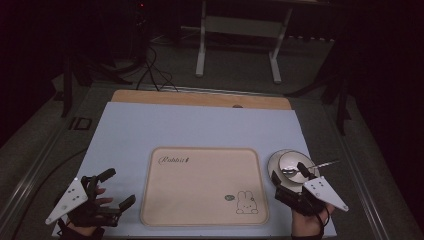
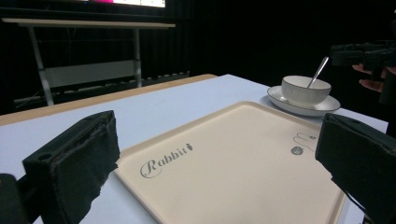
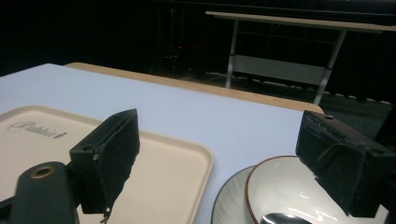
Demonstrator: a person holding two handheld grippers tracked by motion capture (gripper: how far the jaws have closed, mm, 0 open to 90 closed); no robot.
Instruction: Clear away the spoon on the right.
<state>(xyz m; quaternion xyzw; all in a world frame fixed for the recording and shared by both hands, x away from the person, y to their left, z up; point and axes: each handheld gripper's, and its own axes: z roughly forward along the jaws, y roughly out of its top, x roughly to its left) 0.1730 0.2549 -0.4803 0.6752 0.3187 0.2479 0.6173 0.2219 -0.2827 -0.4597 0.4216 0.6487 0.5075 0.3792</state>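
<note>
A cream tray (image 1: 200,210) with a rabbit drawing and the word "Rabbit" lies flat in the middle of the pale blue table cover (image 1: 150,130). To its right a white bowl (image 1: 290,164) rests on a saucer (image 2: 280,97), a metal spoon (image 1: 320,163) leaning out of it. My right gripper (image 1: 289,176) hovers open just before the bowl, its jaws either side of the bowl's near rim (image 3: 261,179). My left gripper (image 1: 117,187) sits open at the table's front left, beside the tray (image 2: 243,154), holding nothing.
A bare wooden strip (image 1: 200,99) runs along the table's far edge. Behind it stands a white table frame (image 1: 240,45) with cables (image 1: 155,75) on the dark floor. The blue cover is bare behind the tray.
</note>
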